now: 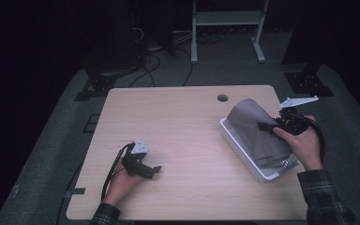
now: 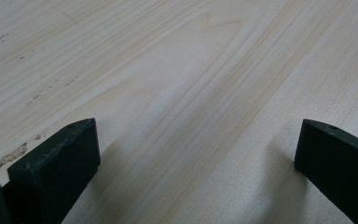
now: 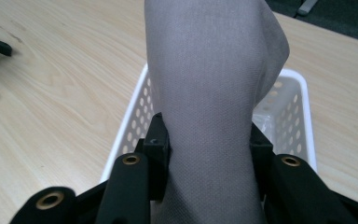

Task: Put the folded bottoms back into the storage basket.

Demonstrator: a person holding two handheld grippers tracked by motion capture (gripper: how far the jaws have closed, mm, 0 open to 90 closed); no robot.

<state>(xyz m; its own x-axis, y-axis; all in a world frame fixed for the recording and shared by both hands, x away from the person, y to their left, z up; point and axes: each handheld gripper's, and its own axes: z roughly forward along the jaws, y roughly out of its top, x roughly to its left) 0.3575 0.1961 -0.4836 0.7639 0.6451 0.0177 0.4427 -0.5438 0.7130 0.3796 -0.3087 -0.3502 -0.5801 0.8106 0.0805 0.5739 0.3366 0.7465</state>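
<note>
A folded grey cloth [image 1: 255,131] lies over a white perforated basket [image 1: 236,143] at the table's right, its far end humped up above the rim. My right gripper [image 1: 266,125] is shut on the cloth from the right. In the right gripper view both jaws pinch the grey cloth [image 3: 212,107] above the basket [image 3: 135,116]. My left gripper [image 1: 155,169] rests low on the table at the front left. Its fingers [image 2: 56,161] stand wide apart with only bare wood between them.
The light wooden table [image 1: 178,126] has a round cable hole [image 1: 222,98] near its far edge. Beyond the table are dark floor, cables and a white metal frame [image 1: 227,28]. Scuff marks [image 2: 9,158] show on the wood by my left gripper.
</note>
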